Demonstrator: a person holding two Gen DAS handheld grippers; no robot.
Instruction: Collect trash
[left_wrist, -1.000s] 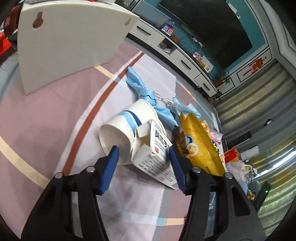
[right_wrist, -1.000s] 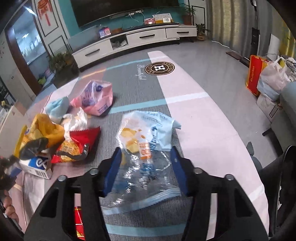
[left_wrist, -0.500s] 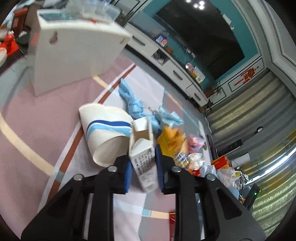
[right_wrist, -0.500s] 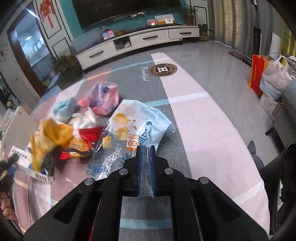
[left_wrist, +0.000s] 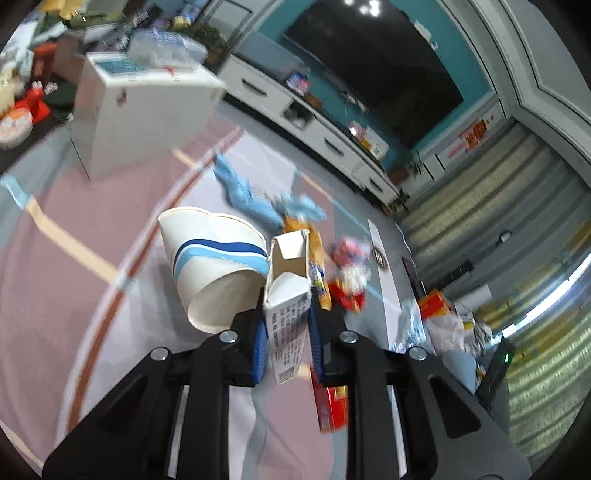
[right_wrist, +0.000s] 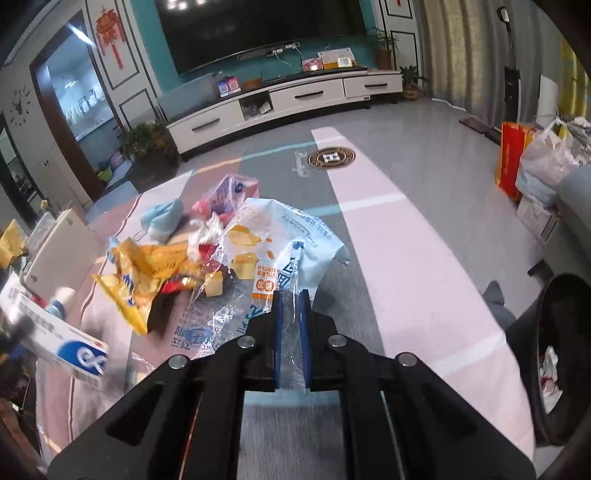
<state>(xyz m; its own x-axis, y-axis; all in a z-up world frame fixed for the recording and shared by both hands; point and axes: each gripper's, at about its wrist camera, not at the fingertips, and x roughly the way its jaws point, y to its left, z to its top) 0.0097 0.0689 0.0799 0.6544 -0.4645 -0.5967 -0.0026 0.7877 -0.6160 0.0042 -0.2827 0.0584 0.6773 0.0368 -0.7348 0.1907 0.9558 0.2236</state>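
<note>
In the left wrist view my left gripper (left_wrist: 286, 314) is shut on a small white carton (left_wrist: 288, 295) with an open top flap, held off the carpet. A white paper cup with blue stripes (left_wrist: 210, 258) lies on its side just left of it. The same carton (right_wrist: 55, 339) shows at the lower left of the right wrist view. There my right gripper (right_wrist: 290, 299) is shut on a clear plastic snack bag (right_wrist: 266, 251) that hangs lifted in front of it. A yellow chip bag (right_wrist: 144, 269), a pink wrapper (right_wrist: 229, 192) and a blue mask (right_wrist: 162, 218) lie on the carpet.
A white bin (left_wrist: 136, 107) stands at the upper left of the left wrist view. A red packet (left_wrist: 332, 402) lies under the left gripper. A TV cabinet (right_wrist: 280, 107) lines the far wall. Bags (right_wrist: 543, 162) sit at the right, a dark bin (right_wrist: 561, 354) at the lower right.
Both grippers closed from open, the left on the carton and the right on the clear bag. Both have since lifted their items off the carpet, and the views now take in more of the room.
</note>
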